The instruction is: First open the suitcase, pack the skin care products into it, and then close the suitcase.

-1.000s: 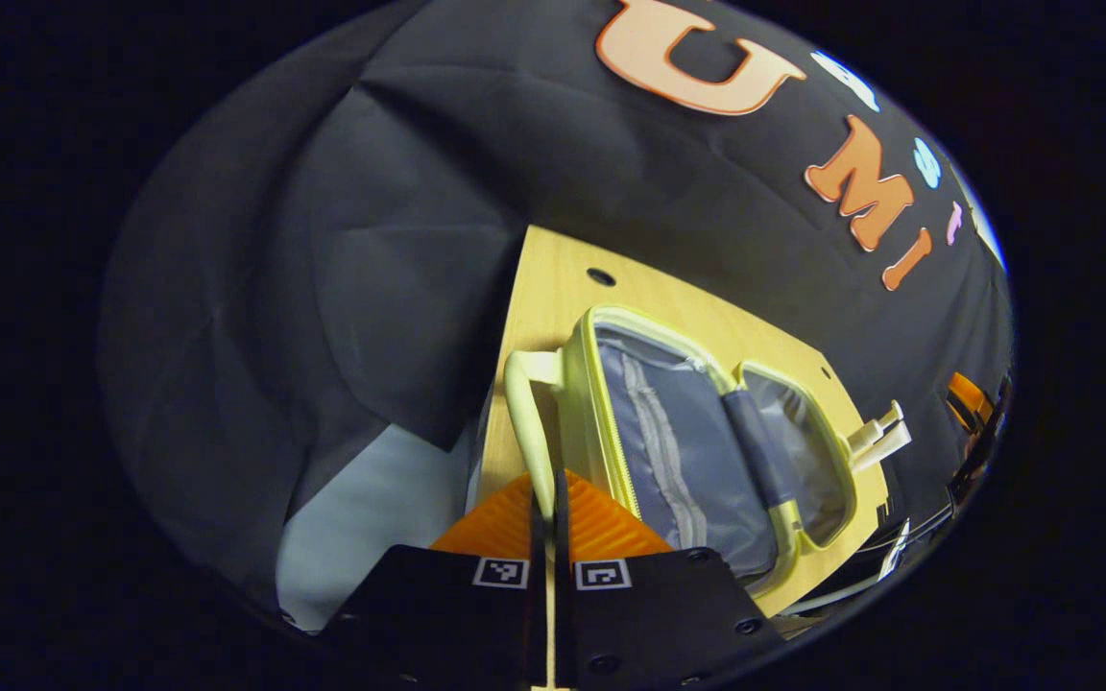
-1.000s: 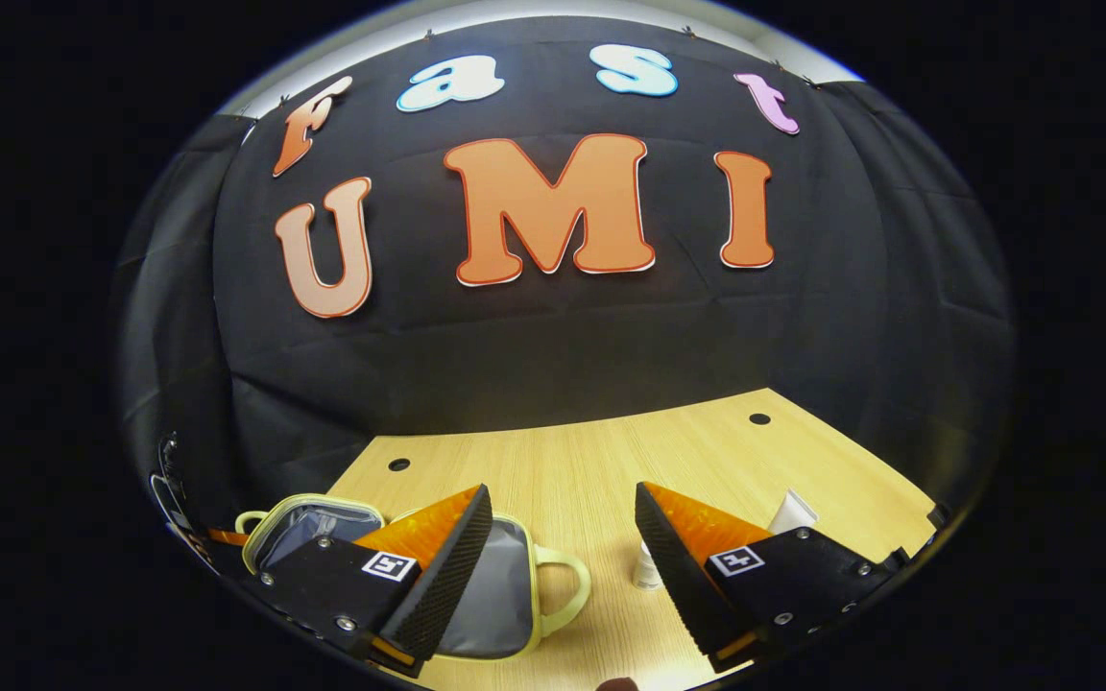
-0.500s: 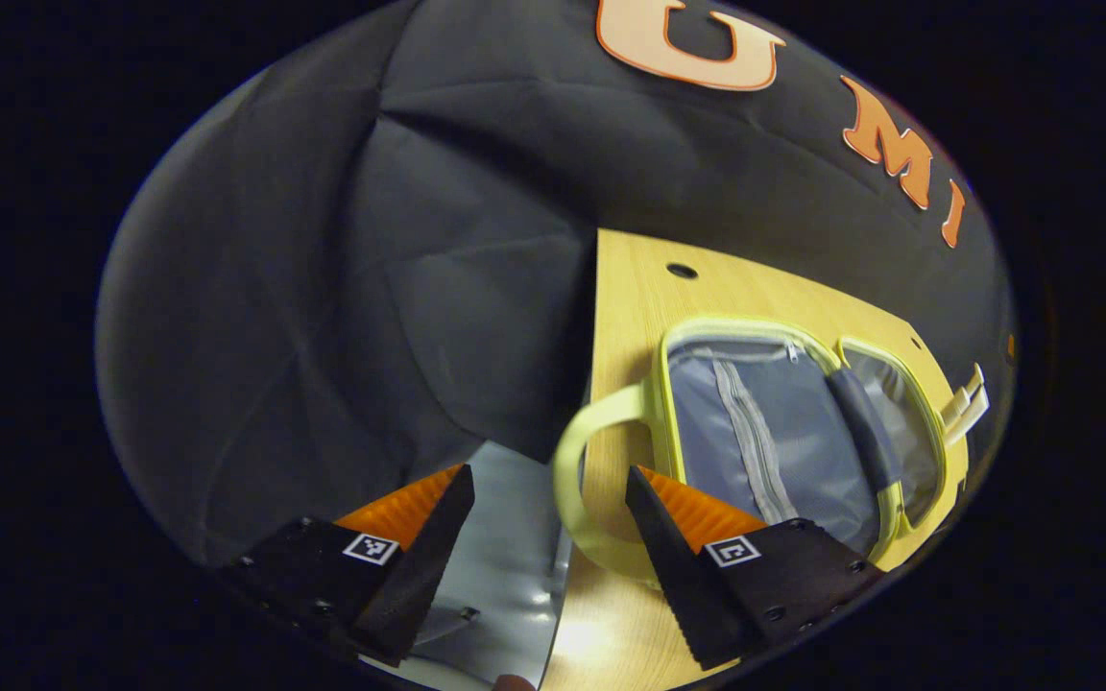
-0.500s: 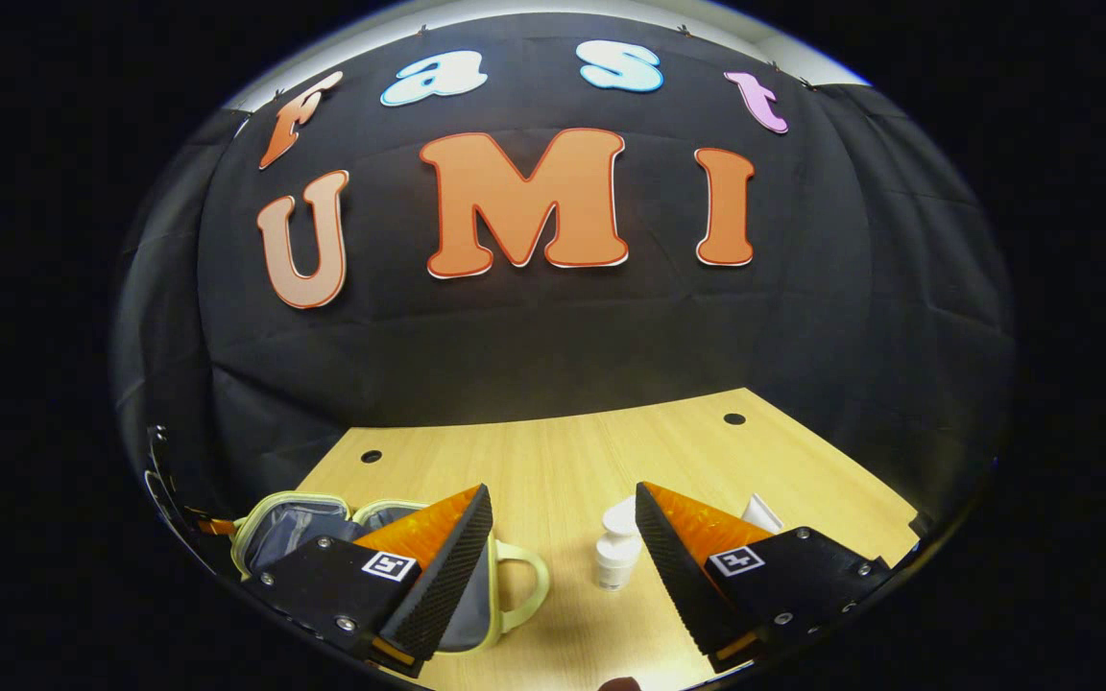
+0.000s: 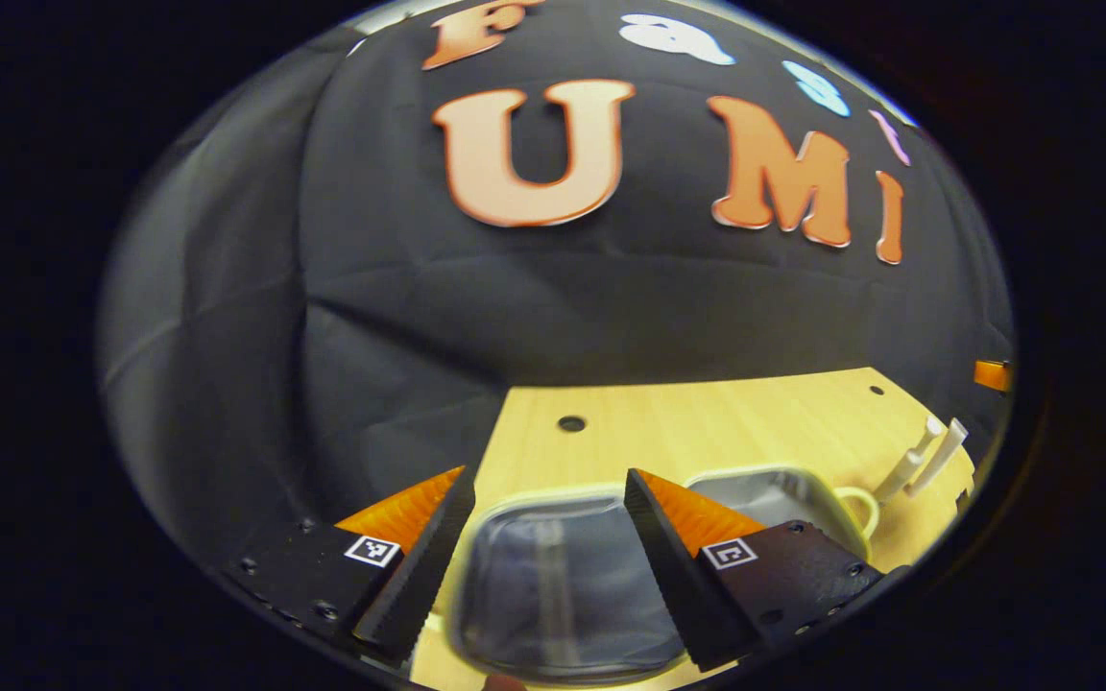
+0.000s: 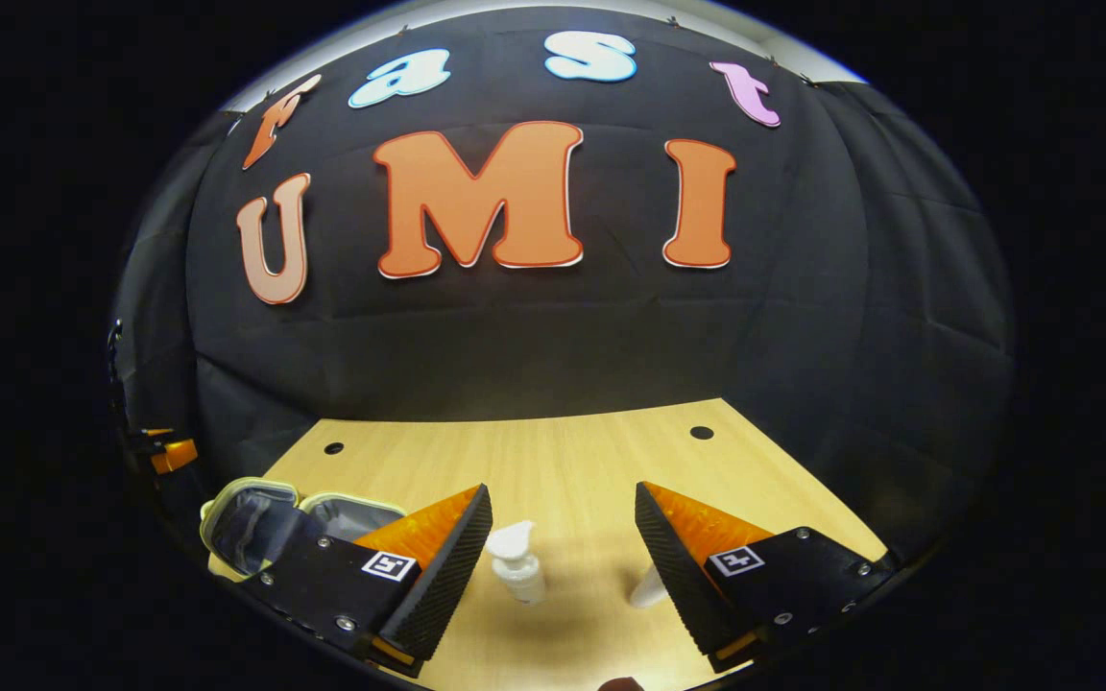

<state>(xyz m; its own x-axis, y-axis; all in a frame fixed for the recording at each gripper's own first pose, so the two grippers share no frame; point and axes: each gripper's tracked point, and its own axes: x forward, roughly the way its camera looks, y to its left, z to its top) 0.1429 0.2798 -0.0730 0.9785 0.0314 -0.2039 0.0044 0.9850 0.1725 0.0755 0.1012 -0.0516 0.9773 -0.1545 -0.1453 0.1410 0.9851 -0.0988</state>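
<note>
Both of my claws are spread wide with nothing between their fingers: my left gripper [image 5: 545,566] hangs over the suitcase, my right gripper [image 6: 563,561] over the products.

One light wooden table [image 6: 572,465] lies under everything, with two round holes [image 6: 702,433] near its far edge, where the black cloth wall [image 6: 553,326] rises straight behind. A broad bare stretch of board runs between that edge and my right fingers.

One pale yellow soft suitcase with grey lining [image 5: 553,585] lies unzipped and flat near the table's left edge, both halves up, its looped handle [image 5: 857,507] pointing toward the products.

Skin care: I count two in the right gripper view, one white pump bottle [image 6: 516,563] standing upright between my fingers, nearer the left one, and one white tube [image 6: 648,588] half hidden behind my right finger. In the left gripper view, two thin white shapes [image 5: 923,458] lean beyond the handle; I cannot tell what they are.
</note>
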